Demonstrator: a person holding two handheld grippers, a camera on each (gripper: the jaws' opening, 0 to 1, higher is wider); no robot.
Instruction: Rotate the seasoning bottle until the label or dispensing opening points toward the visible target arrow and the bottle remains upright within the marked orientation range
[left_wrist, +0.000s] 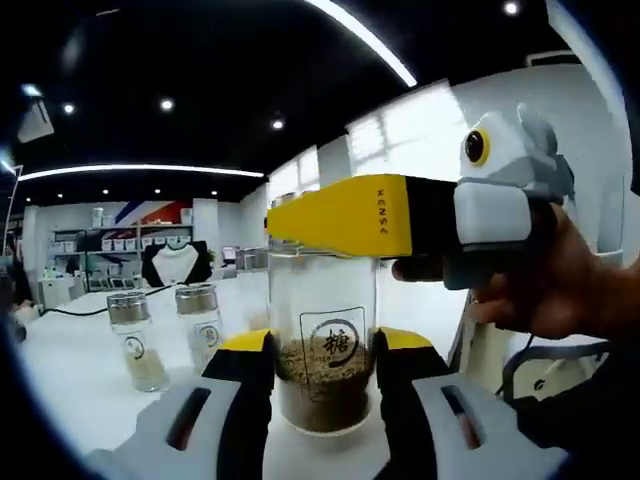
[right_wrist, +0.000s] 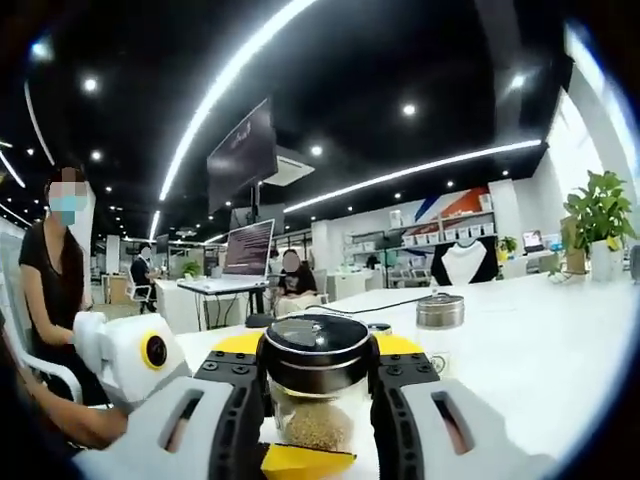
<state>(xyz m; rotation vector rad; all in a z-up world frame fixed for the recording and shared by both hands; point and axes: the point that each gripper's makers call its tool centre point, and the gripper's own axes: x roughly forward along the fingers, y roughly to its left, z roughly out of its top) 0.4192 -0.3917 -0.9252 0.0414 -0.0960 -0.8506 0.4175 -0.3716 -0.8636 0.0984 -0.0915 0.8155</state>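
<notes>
White table (right_wrist: 560, 330); dark ceiling (right_wrist: 400, 60), strip lights.

A white bench (left_wrist: 80, 385) carries everything here, and its top runs back toward the far shelving. The seasoning bottle (left_wrist: 322, 345) stands upright on it, clear glass part-filled with brown granules, its printed label facing the left gripper view. Beside it, toward the left of that view, two smaller glass jars with metal caps (left_wrist: 130, 340) (left_wrist: 200, 325) stand near each other, upright, apart from the bottle. A dark cable (left_wrist: 95, 310) lies across the bench behind them. In the right gripper view one capped jar (right_wrist: 438, 325) stands just past the bottle's black lid (right_wrist: 317, 345).
</notes>
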